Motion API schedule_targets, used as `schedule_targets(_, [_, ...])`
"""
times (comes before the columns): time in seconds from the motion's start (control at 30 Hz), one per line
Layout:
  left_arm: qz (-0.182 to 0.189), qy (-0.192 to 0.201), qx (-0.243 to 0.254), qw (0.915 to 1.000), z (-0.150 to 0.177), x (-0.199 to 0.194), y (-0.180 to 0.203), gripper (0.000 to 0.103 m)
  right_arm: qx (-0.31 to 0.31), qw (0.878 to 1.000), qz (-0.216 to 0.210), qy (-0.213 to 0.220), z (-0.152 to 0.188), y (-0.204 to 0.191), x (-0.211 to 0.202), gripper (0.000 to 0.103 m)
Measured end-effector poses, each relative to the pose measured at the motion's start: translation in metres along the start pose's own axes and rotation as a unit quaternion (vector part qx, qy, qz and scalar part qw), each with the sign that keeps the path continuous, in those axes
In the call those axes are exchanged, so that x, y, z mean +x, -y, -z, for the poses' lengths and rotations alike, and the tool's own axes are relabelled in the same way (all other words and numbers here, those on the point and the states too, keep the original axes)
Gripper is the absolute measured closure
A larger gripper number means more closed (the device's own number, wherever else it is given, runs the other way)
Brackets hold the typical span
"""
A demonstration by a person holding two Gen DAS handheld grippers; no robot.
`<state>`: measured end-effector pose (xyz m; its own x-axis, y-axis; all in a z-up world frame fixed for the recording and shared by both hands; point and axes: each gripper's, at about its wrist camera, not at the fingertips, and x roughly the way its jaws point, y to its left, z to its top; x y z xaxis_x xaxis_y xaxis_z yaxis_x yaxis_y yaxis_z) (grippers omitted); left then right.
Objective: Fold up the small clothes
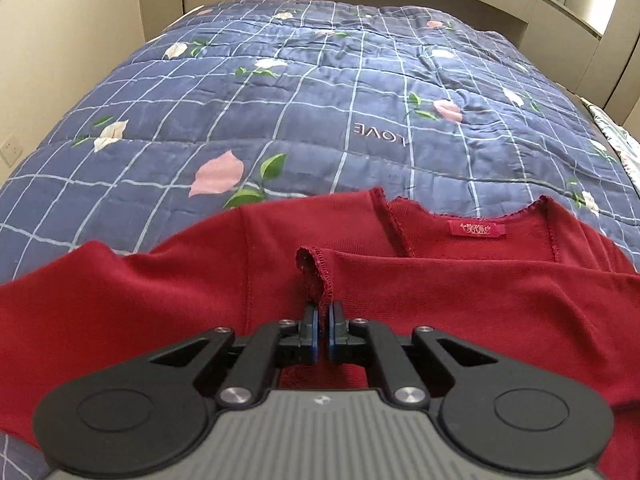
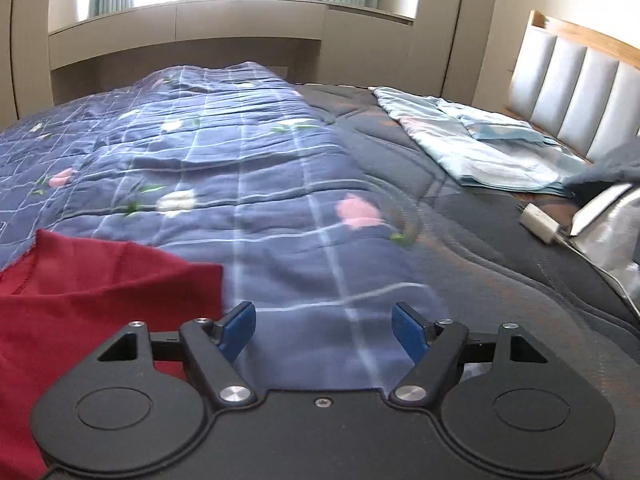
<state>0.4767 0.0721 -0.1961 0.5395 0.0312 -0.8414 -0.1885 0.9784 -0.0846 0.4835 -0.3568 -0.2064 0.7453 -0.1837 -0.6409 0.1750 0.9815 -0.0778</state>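
A dark red knit top (image 1: 460, 300) lies spread across the near end of a bed, on a quilted navy bedspread (image 1: 280, 100) printed with a pale grid, pink and white blossoms and the word "LOVE". The garment is a soft, fine-ribbed jersey; its scalloped neckline faces away from the left camera, with a bright pink woven label (image 1: 478, 229) sewn just inside the collar and overlock stitching showing along the raw seams. The left tongs (image 1: 322, 320) are pressed together on a small raised fold of a stitched hem, which stands up in a narrow tuck between the blue pads while the rest of the cloth drapes in broad, shallow wrinkles to either side.

In the right wrist view the right tongs (image 2: 324, 322) stand spread wide above the bedspread, nothing between their blue pads; the left fingertip (image 2: 240, 322) sits just beside the edge of the red top, whose corner reaches in from the left. Beyond the quilt the dark quilted mattress (image 2: 500, 240) lies bare, carrying a folded pale blue sheet (image 2: 480, 148) and a white charger plug (image 2: 540, 228). A padded grey headboard (image 2: 580, 92) with a wooden frame stands at the right, and beige built-in cabinets (image 2: 240, 28) run below a bright window.
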Motion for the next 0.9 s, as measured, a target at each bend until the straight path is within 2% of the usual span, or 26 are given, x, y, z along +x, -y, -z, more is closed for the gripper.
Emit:
schedule_targets(0.03, [0.002, 0.001, 0.0, 1.0, 0.0, 0.0, 0.0, 0.098, -0.002, 1.0, -0.013, 0.003, 0.003, 0.005, -0.009, 0.025])
schedule_targets(0.1, [0.013, 0.002, -0.001, 0.9999, 0.0, -0.002, -0.002, 0.094, -0.017, 0.999, -0.039, 0.013, 0.015, 0.006, -0.032, 0.016])
schedule_targets(0.13, [0.015, 0.004, -0.005, 0.9999, 0.0, -0.003, -0.003, 0.084, -0.029, 0.998, -0.052, 0.02, 0.023, 0.005, -0.046, 0.014])
schedule_targets(0.17, [0.017, 0.005, -0.006, 0.9998, 0.0, -0.005, -0.003, 0.063, -0.044, 0.997, -0.063, 0.025, 0.032, 0.002, -0.058, 0.01])
schedule_targets(0.2, [0.015, 0.007, -0.005, 0.9999, 0.001, -0.008, -0.003, 0.05, -0.059, 0.995, -0.071, 0.028, 0.038, -0.003, -0.069, 0.008])
schedule_targets(0.23, [0.007, 0.012, -0.002, 0.9999, 0.002, -0.011, -0.001, 0.032, -0.075, 0.994, -0.077, 0.03, 0.047, -0.009, -0.078, 0.007])
schedule_targets(0.27, [-0.001, 0.02, 0.003, 0.9998, 0.003, -0.014, 0.001, 0.026, -0.091, 0.992, -0.08, 0.032, 0.054, -0.015, -0.083, 0.006])
schedule_targets(0.37, [-0.026, 0.032, 0.033, 0.9986, 0.009, -0.021, 0.009, 0.016, -0.126, 0.989, -0.076, 0.026, 0.074, -0.03, -0.089, 0.006])
schedule_targets(0.43, [-0.047, 0.031, 0.046, 0.9974, 0.012, -0.018, 0.013, 0.014, -0.136, 0.988, -0.064, 0.024, 0.082, -0.039, -0.084, 0.006])
schedule_targets(0.53, [-0.084, 0.002, 0.05, 0.9952, 0.016, -0.004, 0.015, 0.014, -0.133, 0.989, -0.024, 0.052, 0.083, -0.048, -0.073, 0.006])
schedule_targets(0.67, [-0.076, -0.002, 0.007, 0.9971, 0.02, 0.0, 0.006, 0.012, -0.085, 0.991, 0.002, 0.105, 0.071, -0.046, -0.063, 0.006])
schedule_targets(0.73, [-0.078, -0.003, 0.001, 0.997, 0.021, 0.0, 0.005, 0.011, -0.068, 0.99, 0.027, 0.119, 0.065, -0.043, -0.063, 0.006])
schedule_targets(0.83, [-0.084, -0.005, 0.007, 0.9965, 0.021, 0.002, 0.007, 0.011, -0.071, 0.989, 0.063, 0.11, 0.066, -0.039, -0.067, 0.005])
schedule_targets(0.9, [-0.087, -0.008, 0.011, 0.9961, 0.02, 0.004, 0.009, 0.01, -0.075, 0.991, 0.066, 0.093, 0.072, -0.034, -0.066, 0.005])
